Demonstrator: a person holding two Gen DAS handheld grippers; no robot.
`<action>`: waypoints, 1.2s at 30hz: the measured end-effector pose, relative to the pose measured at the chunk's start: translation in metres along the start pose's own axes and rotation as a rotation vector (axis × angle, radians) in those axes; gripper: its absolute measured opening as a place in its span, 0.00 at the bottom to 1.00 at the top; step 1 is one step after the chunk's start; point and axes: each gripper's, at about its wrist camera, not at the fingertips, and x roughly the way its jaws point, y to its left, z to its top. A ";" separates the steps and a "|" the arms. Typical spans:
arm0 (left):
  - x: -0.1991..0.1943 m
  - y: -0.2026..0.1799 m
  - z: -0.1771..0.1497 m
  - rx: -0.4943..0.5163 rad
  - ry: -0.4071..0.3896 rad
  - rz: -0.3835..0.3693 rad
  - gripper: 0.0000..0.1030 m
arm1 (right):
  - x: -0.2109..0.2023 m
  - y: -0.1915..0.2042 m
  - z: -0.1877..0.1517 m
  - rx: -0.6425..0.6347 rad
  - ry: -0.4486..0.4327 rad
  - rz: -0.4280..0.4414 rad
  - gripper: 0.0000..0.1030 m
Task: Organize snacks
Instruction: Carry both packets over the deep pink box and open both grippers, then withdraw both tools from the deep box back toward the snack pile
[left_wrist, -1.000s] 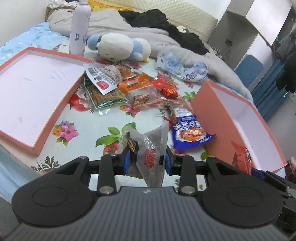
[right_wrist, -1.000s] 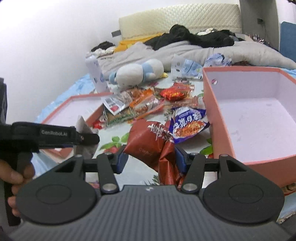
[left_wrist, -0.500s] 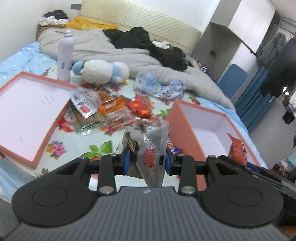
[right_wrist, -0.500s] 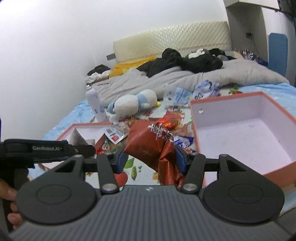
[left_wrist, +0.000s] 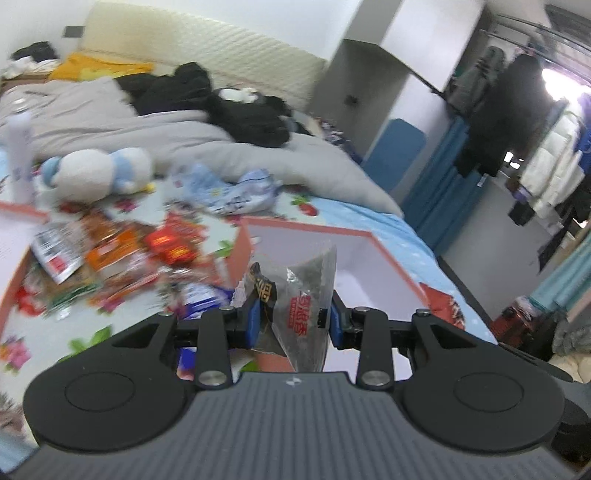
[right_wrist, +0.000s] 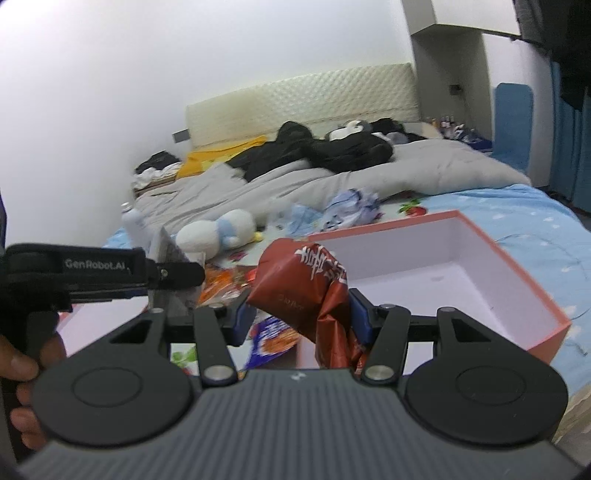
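My left gripper (left_wrist: 291, 319) is shut on a clear grey snack packet (left_wrist: 304, 302) with red print, held up in front of the orange box (left_wrist: 391, 254). My right gripper (right_wrist: 301, 315) is shut on a dark red crinkled snack bag (right_wrist: 299, 284), raised beside the same orange box (right_wrist: 517, 266), whose white inside shows nothing in it. In the right wrist view the left gripper (right_wrist: 177, 275) appears at the left with its packet (right_wrist: 170, 251), held by a hand (right_wrist: 18, 369). Several loose snack packets (left_wrist: 122, 254) lie in a blurred pile on the floral sheet.
The box lid (left_wrist: 11, 236) lies left of the pile. A plush toy (left_wrist: 99, 173), a white bottle (left_wrist: 18, 155) and a crumpled blue-white bag (left_wrist: 236, 192) sit behind the snacks. Grey bedding (right_wrist: 332, 181) and dark clothes fill the far bed. A blue snack bag (right_wrist: 273, 336) lies below my right gripper.
Both grippers have risen and swung right with their packets, from over the snack pile toward the orange box. The view now shows more of the room and the box interior.
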 end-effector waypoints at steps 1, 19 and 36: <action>0.008 -0.006 0.003 0.008 0.003 -0.009 0.39 | 0.002 -0.007 0.003 0.003 -0.004 -0.009 0.55; 0.177 -0.051 0.020 0.101 0.197 -0.031 0.39 | 0.094 -0.112 -0.004 0.108 0.122 -0.115 0.55; 0.214 -0.049 0.020 0.163 0.207 -0.013 0.59 | 0.131 -0.125 -0.018 0.130 0.227 -0.119 0.71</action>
